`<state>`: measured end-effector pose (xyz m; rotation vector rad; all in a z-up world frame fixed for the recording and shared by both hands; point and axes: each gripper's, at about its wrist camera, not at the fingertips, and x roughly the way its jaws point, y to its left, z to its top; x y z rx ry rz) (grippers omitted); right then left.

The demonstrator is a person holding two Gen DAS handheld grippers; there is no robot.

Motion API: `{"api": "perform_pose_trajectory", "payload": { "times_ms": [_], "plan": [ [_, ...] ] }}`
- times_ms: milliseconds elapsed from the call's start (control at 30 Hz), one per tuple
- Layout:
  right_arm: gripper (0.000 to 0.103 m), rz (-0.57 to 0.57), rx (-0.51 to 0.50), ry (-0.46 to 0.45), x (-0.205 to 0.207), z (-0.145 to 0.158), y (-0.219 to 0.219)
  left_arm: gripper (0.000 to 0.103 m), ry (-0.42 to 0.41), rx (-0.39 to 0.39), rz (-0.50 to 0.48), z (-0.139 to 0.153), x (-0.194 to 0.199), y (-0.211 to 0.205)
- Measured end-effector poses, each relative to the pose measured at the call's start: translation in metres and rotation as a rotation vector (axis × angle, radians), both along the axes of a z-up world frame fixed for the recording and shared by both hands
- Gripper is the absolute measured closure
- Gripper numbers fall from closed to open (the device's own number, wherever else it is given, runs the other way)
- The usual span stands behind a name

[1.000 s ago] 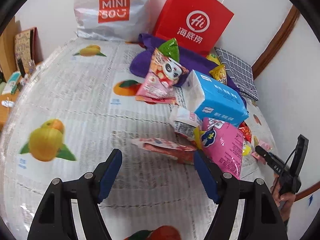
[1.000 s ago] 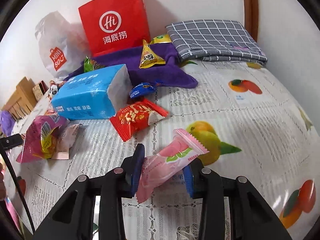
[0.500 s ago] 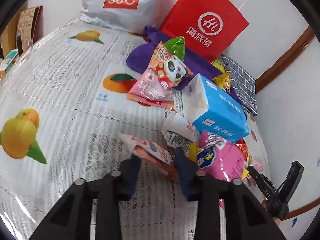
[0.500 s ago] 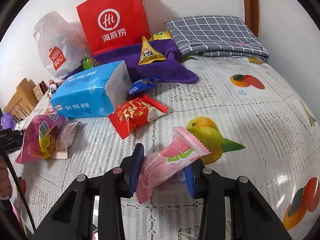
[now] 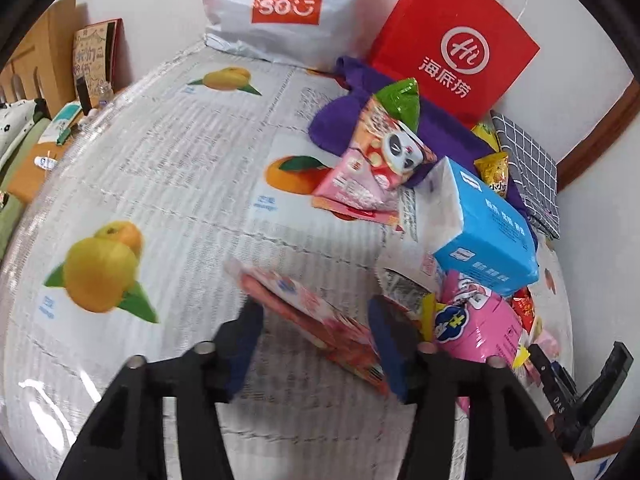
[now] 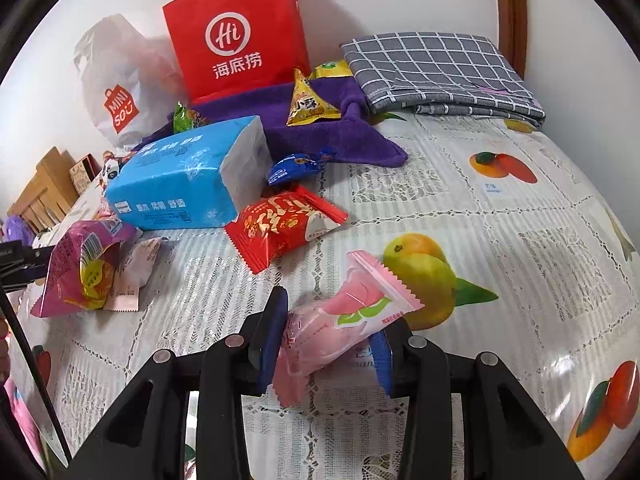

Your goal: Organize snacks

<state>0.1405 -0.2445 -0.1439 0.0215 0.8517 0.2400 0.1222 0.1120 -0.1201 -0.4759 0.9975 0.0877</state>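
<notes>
A white lace-patterned tabletop (image 6: 460,208) printed with fruit meets a white wall, where a red paper bag (image 6: 236,28) stands at the far edge. The right tool (image 6: 326,334) clenches a pale pink snack packet (image 6: 340,320) above the tabletop. The left tool (image 5: 314,334), jaws just reopening and released, straddles a flat pink-and-red snack packet (image 5: 316,320) lying near a blue tissue pack (image 5: 484,236).

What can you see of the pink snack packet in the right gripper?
The pink snack packet is a soft, glossy plastic pillow pack, pale pink with a darker pink fruit picture, a green and white label and zigzag-cut sealed ends. It looks puffy and unopened. The right gripper is shut on its lower middle, blue pads pressing each side. It tilts up to the right, its top seal over the printed yellow fruit on the tablecloth. It seems lifted off the cloth, touching only the pads.
</notes>
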Motion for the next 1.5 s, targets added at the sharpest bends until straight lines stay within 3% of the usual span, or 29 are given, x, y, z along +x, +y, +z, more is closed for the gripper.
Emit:
{"api": "perform_pose_trajectory", "payload": {
  "times_ms": [167, 400, 533, 733, 800, 933, 1000, 1200, 1267, 1500],
  "plan": [
    [0.063, 0.025, -0.005, -0.003, -0.001, 0.001, 0.004, 0.039, 0.036, 0.042, 0.010, -0.005, -0.001, -0.025],
    [0.063, 0.056, 0.001, -0.001, -0.002, 0.002, 0.006, 0.038, 0.053, 0.184, 0.033, -0.005, -0.004, -0.049],
    [0.063, 0.072, 0.009, 0.003, -0.003, 0.002, 0.006, 0.052, 0.062, 0.228, 0.021, -0.002, -0.009, -0.050],
    [0.063, 0.092, 0.000, 0.005, -0.003, 0.003, 0.009, 0.052, 0.124, 0.333, 0.038, 0.004, -0.022, -0.047],
    [0.063, 0.093, 0.008, 0.009, -0.002, 0.003, 0.008, 0.052, 0.095, 0.325, 0.059, 0.007, -0.026, -0.041],
    [0.063, 0.095, 0.008, 0.010, -0.003, 0.003, 0.009, 0.050, 0.039, 0.205, 0.034, 0.008, -0.020, -0.036],
    [0.063, 0.094, 0.006, 0.009, -0.003, 0.002, 0.010, 0.049, 0.029, 0.185, 0.027, 0.005, -0.010, -0.036],
    [0.063, 0.093, 0.009, 0.007, -0.003, 0.002, 0.010, 0.052, 0.078, 0.243, 0.039, -0.010, 0.017, -0.032],
    [0.063, 0.093, 0.009, 0.006, -0.004, 0.001, 0.010, 0.072, 0.066, 0.281, 0.021, -0.010, 0.019, -0.032],
    [0.062, 0.091, -0.012, 0.004, -0.002, 0.001, 0.011, 0.070, 0.020, 0.285, -0.080, -0.011, 0.013, -0.025]
  ]
}}
